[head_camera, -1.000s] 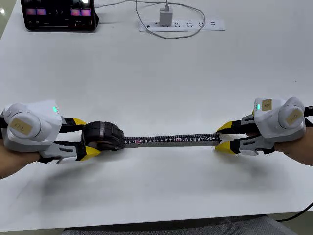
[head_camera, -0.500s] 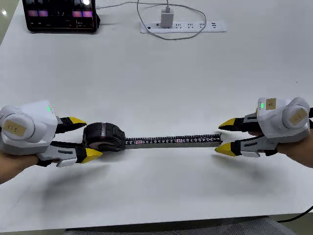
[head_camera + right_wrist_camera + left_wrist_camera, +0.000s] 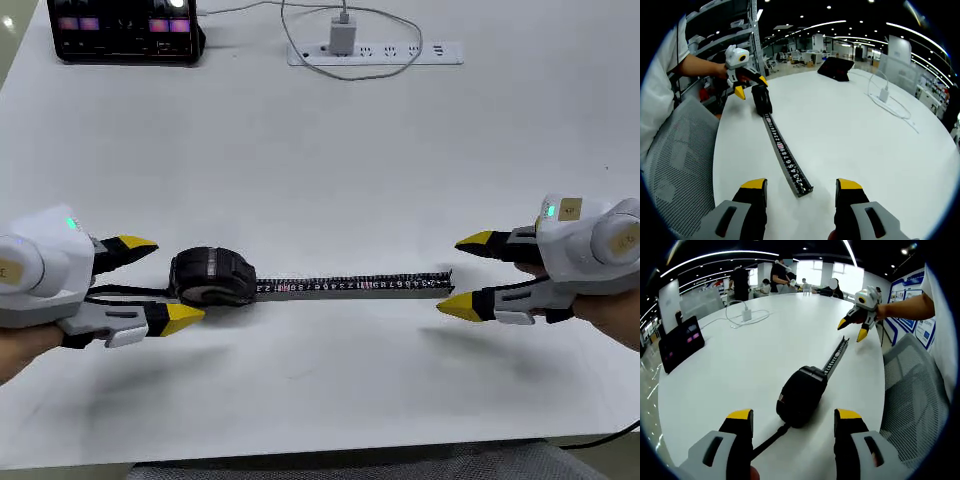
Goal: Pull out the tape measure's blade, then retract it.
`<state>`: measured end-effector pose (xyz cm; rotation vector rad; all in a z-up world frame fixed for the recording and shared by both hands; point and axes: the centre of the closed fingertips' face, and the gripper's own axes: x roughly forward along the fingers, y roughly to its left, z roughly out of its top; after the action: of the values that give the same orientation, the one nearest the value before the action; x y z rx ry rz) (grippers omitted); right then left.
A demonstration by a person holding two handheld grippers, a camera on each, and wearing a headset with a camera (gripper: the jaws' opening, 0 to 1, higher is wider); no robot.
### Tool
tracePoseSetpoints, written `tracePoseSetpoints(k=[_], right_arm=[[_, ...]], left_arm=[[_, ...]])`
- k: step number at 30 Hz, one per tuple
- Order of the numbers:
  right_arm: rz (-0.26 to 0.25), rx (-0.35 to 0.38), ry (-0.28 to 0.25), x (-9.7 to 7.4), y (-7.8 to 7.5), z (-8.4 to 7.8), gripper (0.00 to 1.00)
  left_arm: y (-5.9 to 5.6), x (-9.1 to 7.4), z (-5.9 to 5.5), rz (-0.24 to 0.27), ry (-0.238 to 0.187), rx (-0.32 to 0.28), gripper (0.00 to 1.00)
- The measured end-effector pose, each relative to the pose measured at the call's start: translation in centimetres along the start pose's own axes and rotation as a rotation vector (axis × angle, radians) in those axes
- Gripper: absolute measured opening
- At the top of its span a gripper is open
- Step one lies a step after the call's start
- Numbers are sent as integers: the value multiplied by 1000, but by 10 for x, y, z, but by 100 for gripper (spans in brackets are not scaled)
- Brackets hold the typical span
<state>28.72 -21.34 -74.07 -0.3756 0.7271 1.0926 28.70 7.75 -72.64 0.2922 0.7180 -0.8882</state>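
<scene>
A black tape measure case (image 3: 210, 277) (image 3: 801, 394) (image 3: 761, 97) lies on the white table, its blade (image 3: 350, 286) (image 3: 836, 354) (image 3: 785, 154) pulled out flat to the right. My left gripper (image 3: 147, 281) (image 3: 794, 422) is open just left of the case, jaws apart and touching nothing. The right gripper (image 3: 463, 275) (image 3: 801, 191) is open just past the blade's hooked end (image 3: 448, 280) (image 3: 804, 191), apart from it. In the left gripper view the right gripper (image 3: 854, 326) hovers beyond the blade's tip; in the right gripper view the left gripper (image 3: 747, 82) sits by the case.
A dark tablet (image 3: 122, 28) (image 3: 679, 342) (image 3: 836, 68) stands at the table's far left. A white power strip (image 3: 375, 52) with a plugged charger (image 3: 343, 38) and cable lies at the far middle. A mesh chair (image 3: 912, 405) (image 3: 675, 165) sits at the near edge.
The right gripper has opened, let go of the blade's end and drawn back right. The left gripper has opened off the case and moved left. The blade stays extended.
</scene>
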Motion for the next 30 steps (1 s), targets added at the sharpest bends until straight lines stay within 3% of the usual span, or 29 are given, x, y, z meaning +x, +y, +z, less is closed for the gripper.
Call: tracePoseSetpoints(k=[14,30], right_arm=[[-54,36,-26,-12,6,6,69],[-108,84,-55,-28,16,5,77]], left_arm=[[-2,-26,-7,48,-36,-65,71],[-7,-43,-11,82,-92,-150,76]])
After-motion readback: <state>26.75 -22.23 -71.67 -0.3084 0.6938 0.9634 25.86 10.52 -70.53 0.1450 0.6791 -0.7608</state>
